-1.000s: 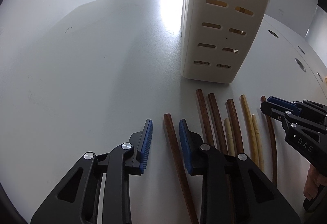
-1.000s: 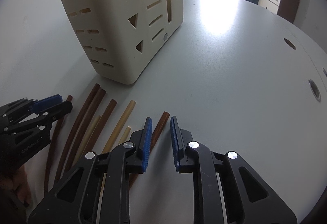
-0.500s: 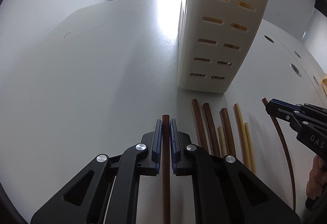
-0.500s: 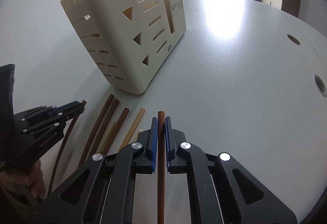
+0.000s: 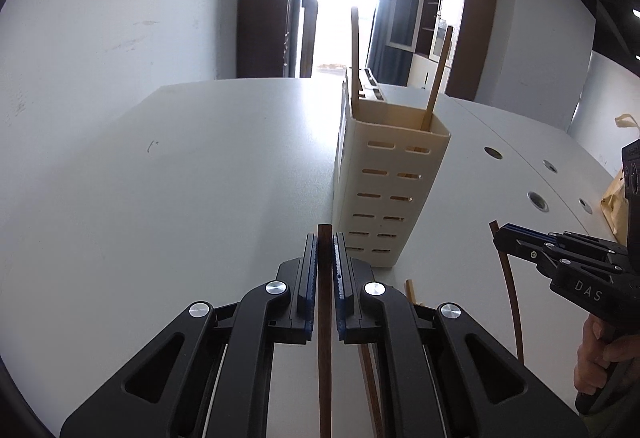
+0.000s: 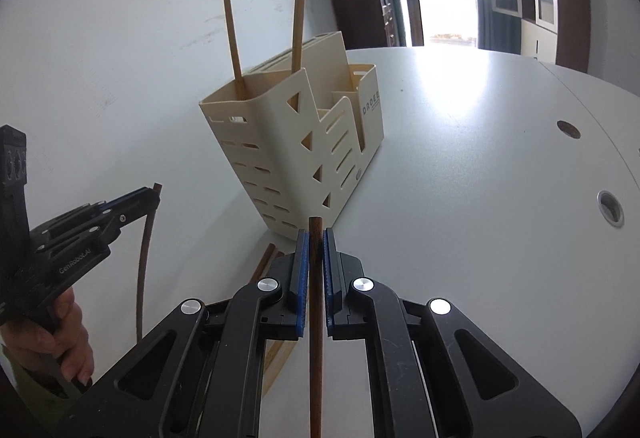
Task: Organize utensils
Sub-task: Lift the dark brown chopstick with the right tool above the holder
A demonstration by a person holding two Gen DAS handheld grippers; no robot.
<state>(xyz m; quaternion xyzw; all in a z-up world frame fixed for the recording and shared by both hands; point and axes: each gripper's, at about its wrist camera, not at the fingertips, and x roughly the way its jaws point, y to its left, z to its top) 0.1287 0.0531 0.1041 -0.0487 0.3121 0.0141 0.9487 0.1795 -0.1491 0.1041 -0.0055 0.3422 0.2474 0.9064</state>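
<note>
Left claw (image 5: 324, 270) clamps a dark chopstick (image 5: 324, 338); right claw (image 6: 316, 270) clamps another chopstick (image 6: 315, 318). Holder (image 5: 386, 182) stands just ahead. Best to tip each vertical before lowering into the open compartment.

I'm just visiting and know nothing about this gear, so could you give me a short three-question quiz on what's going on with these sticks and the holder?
1. True or false: the left gripper is shut on a dark brown chopstick.
2. How many chopsticks already stand in the cream holder? A) none B) two C) five
3. Fill in: the right gripper holds a dark chopstick that runs ____ its two fingers.

Key
1. True.
2. B: two light chopsticks lean in the tall end compartment.
3. Between.
</note>
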